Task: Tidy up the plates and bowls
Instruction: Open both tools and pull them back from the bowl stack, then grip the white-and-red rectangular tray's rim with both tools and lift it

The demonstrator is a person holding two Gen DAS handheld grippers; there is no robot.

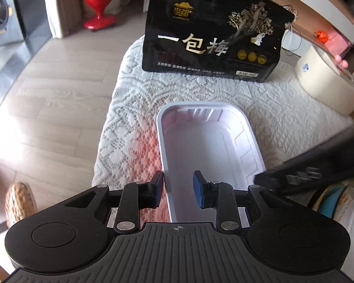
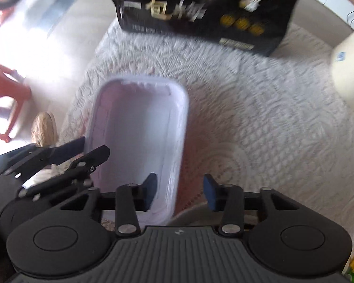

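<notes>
A white rectangular plastic tray-like bowl (image 1: 207,146) lies on the lace-covered table, empty inside. My left gripper (image 1: 178,189) is open, its jaws straddling the tray's near left rim, one finger outside and one inside. In the right wrist view the same tray (image 2: 139,136) shows, blurred. My right gripper (image 2: 179,192) is open, straddling the tray's near right rim. The left gripper shows there at the tray's left edge (image 2: 82,152). The right gripper's dark body enters the left wrist view at the right (image 1: 318,172).
A black snack bag (image 1: 214,35) stands at the back of the table. A cream round container (image 1: 328,80) sits at the back right. The table's left edge drops to wood floor with a red stool (image 2: 4,103) and a woven basket (image 1: 20,202).
</notes>
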